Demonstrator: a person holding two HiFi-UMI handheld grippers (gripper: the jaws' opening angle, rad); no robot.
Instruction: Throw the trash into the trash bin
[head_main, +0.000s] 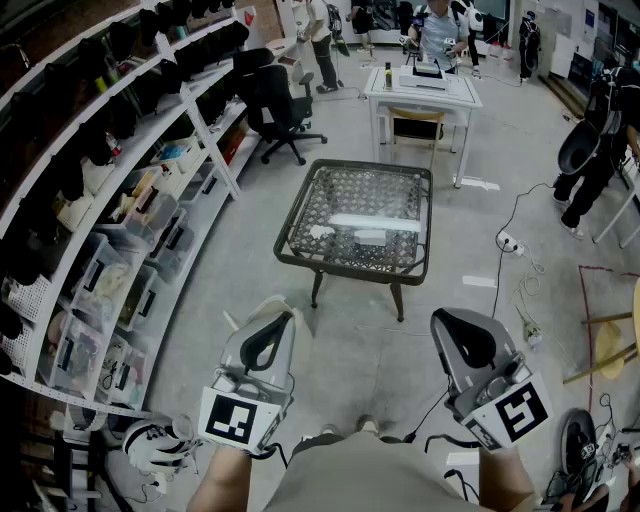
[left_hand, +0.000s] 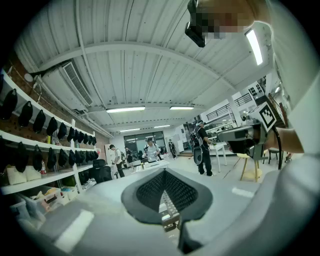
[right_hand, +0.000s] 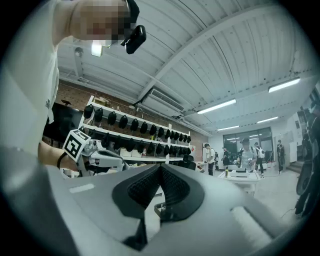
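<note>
White trash (head_main: 321, 232) lies on table (head_main: 350, 267), beyond left claw (head_main: 272, 318) and right claw (head_main: 455, 328), both closed.

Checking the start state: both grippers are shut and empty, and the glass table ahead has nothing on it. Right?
Not quite. The glass table is not bare: white scraps lie on its top, as the head view shows. The left gripper and right gripper are indeed shut and empty.

Low table (head_main: 350, 266) ahead; shelving (head_main: 120, 225) at left; desk (head_main: 460, 90) behind table.
</note>
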